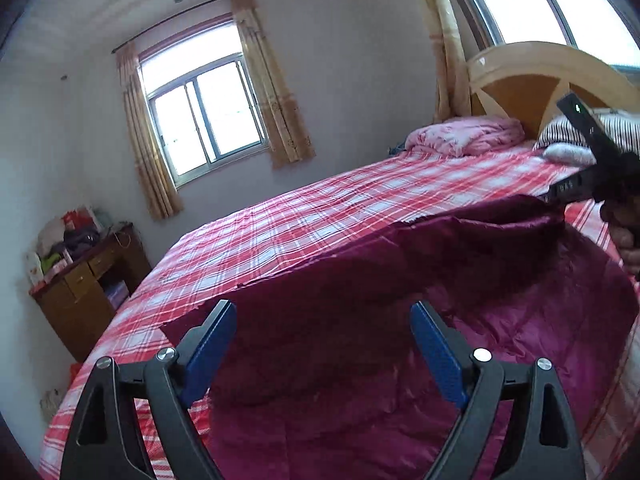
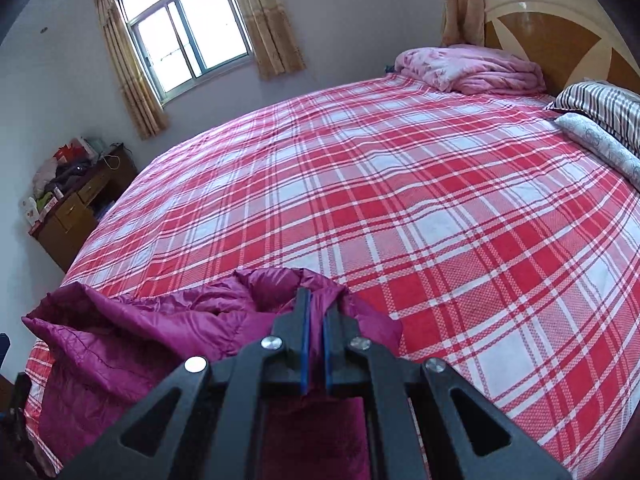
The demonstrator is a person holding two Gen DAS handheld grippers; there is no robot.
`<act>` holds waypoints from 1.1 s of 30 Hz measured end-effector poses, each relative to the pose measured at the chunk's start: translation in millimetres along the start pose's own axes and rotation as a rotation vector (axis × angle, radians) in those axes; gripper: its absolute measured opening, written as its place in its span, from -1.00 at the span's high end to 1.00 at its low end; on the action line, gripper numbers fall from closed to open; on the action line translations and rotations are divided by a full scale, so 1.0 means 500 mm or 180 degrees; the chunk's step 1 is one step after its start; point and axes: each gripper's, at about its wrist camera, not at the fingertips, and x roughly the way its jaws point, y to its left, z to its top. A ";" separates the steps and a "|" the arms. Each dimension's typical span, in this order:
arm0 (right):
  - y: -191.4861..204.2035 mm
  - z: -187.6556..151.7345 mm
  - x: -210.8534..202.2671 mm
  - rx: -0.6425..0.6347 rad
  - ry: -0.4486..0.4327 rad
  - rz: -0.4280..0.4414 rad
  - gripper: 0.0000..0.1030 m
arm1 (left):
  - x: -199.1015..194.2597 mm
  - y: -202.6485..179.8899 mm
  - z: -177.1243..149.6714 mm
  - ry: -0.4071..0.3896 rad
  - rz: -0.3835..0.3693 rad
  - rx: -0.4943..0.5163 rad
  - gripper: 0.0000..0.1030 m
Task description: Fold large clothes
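A large magenta padded garment (image 1: pixel 420 280) lies on the red plaid bed (image 1: pixel 304 216). My left gripper (image 1: pixel 324 324) is open, its blue pads either side of the garment's near part, holding nothing. My right gripper (image 2: pixel 316 312) is shut on a fold of the magenta garment (image 2: pixel 120 344) and lifts its edge off the plaid bed (image 2: pixel 400 184). The right gripper also shows in the left wrist view (image 1: pixel 560 194) at the far right, pinching the raised edge.
A folded pink quilt (image 2: pixel 472 68) and striped pillows (image 2: pixel 608 108) lie by the wooden headboard (image 2: pixel 560 20). A cluttered wooden desk (image 2: pixel 76 208) stands left of the bed under a curtained window (image 2: pixel 188 28).
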 end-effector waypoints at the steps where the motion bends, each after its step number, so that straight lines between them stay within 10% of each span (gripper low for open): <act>1: 0.000 0.000 0.006 0.0007 0.0012 -0.0013 0.86 | 0.018 -0.013 -0.003 0.0031 0.0053 0.0084 -0.73; 3: -0.004 -0.002 0.005 0.0047 -0.0038 -0.0079 0.73 | 0.063 -0.025 -0.014 0.0148 0.0155 0.0121 -0.73; 5: -0.004 -0.004 -0.014 0.0136 -0.0172 -0.0195 -0.41 | 0.111 -0.017 -0.028 0.0378 0.0225 -0.0010 -0.73; 7: 0.005 -0.008 -0.049 0.0174 -0.0426 -0.0186 -0.74 | 0.141 -0.002 -0.044 0.0559 0.0243 -0.0208 -0.73; 19: 0.240 -0.071 0.040 -0.0779 -0.0037 0.0081 -0.57 | 0.178 0.049 0.024 0.0539 0.0267 -0.0525 -0.74; 33: 0.210 -0.100 0.135 -0.0724 0.0259 -0.0175 -0.57 | 0.313 0.037 -0.057 0.1179 0.0113 -0.0679 -0.80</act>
